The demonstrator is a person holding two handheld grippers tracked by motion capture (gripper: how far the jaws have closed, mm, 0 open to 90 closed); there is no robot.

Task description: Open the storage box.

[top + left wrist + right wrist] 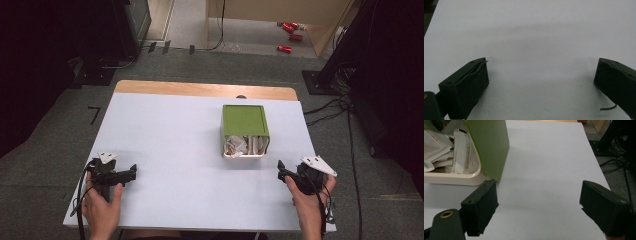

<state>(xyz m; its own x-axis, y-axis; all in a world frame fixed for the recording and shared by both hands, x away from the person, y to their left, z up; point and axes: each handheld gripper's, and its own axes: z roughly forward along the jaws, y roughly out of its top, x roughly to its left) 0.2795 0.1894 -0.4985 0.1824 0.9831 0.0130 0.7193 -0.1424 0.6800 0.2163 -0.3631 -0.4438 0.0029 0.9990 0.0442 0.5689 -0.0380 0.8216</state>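
— Where are your tools right now?

— My left gripper (131, 173) sits in the lower left of the high view, close to the table's (165, 150) left edge and not far from its near edge. Its jaws stand wide apart with nothing between them; in the left gripper view (541, 72) there is just bare white surface ahead. My right gripper (281, 170) is in the lower right, near the table's right edge, jaws also spread wide and empty (539, 197).

— And the thing you are working with?

— The green box (244, 131) lies right of centre in the high view, tipped with its open cream-rimmed mouth toward me, crumpled papers (242, 145) inside. In the right gripper view its green wall (490, 145) fills the upper left, and the cream rim (454, 180) is just beyond my left-hand jaw, though I cannot tell whether they touch.

— Room to move?

— Plenty. A broad bare stretch lies between the left gripper and the box, and open surface runs from the box to the far wooden edge (200, 89). On the right, only a narrow strip separates the box from the table's edge.
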